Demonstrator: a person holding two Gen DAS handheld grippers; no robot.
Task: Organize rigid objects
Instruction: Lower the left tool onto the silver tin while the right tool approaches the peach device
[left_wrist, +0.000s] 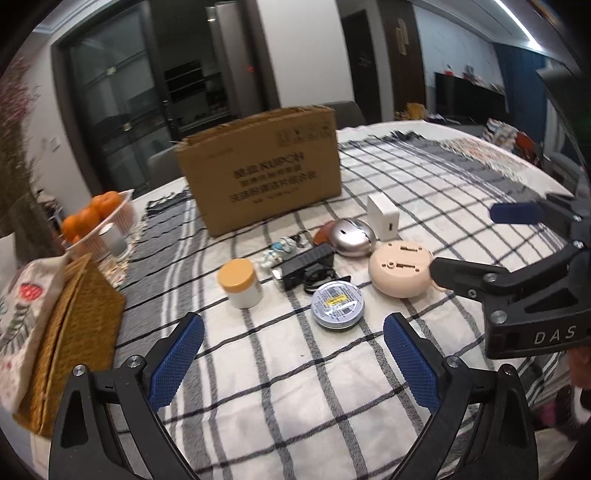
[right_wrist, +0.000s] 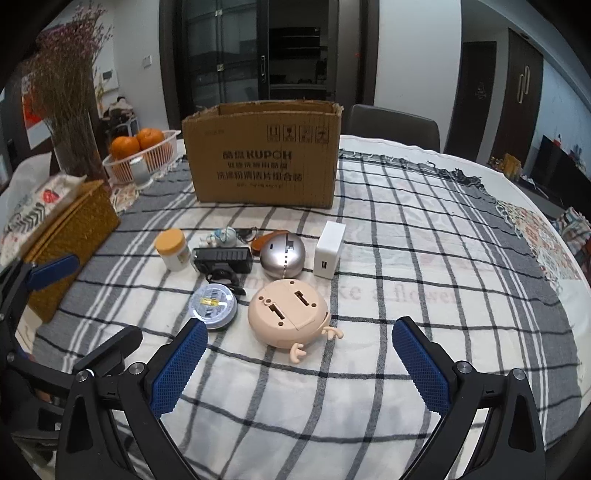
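Round table (right_wrist: 480, 387) under checked cloth (right_wrist: 406, 258); cardboard box (right_wrist: 262, 158) far; small objects (right_wrist: 236, 277) centre; fruit basket (right_wrist: 142, 157), woven box (right_wrist: 70, 236) left

Open cardboard box (right_wrist: 262, 155) upright behind clustered yellow-lidded jar (right_wrist: 173, 249), round tin (right_wrist: 212, 304), beige disc (right_wrist: 288, 312), white charger (right_wrist: 330, 249)

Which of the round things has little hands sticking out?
The peach round gadget, nearest the right gripper. Two tiny hands poke out of its near edge. The silver dome and the flat tin have none.

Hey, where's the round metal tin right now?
The round tin lies flat on the checked cloth, nearest the left gripper, just left of the beige round toy.
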